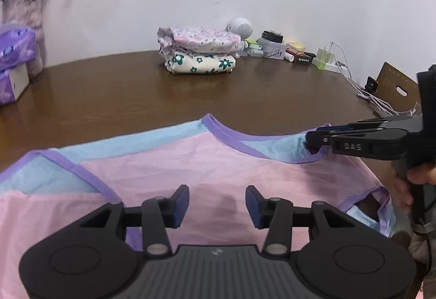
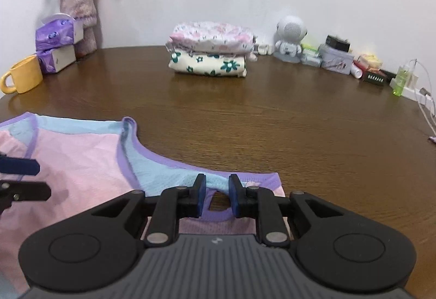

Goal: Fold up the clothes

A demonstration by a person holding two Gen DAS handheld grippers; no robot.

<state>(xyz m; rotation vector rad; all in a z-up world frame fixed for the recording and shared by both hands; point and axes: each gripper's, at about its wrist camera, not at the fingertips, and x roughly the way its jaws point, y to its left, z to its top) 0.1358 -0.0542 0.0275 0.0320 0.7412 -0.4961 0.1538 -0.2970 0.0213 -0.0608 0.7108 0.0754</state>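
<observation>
The pink vest [image 1: 190, 162] is spread flat on the wooden table [image 1: 245, 92], its long axis crosswise. Its shoulder strap [image 2: 218, 186] is straddled by the right gripper [image 2: 216, 194], narrowed, contact unclear. The left gripper [image 1: 217, 203] is held open above the vest's middle. The hem is cut off.

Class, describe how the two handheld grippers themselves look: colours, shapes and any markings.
Both are matte black. The left gripper has dark blue finger pads, round side bosses and a ribbed grey centre panel with a small logo. The right gripper shows white "DAS" lettering on its side.
</observation>
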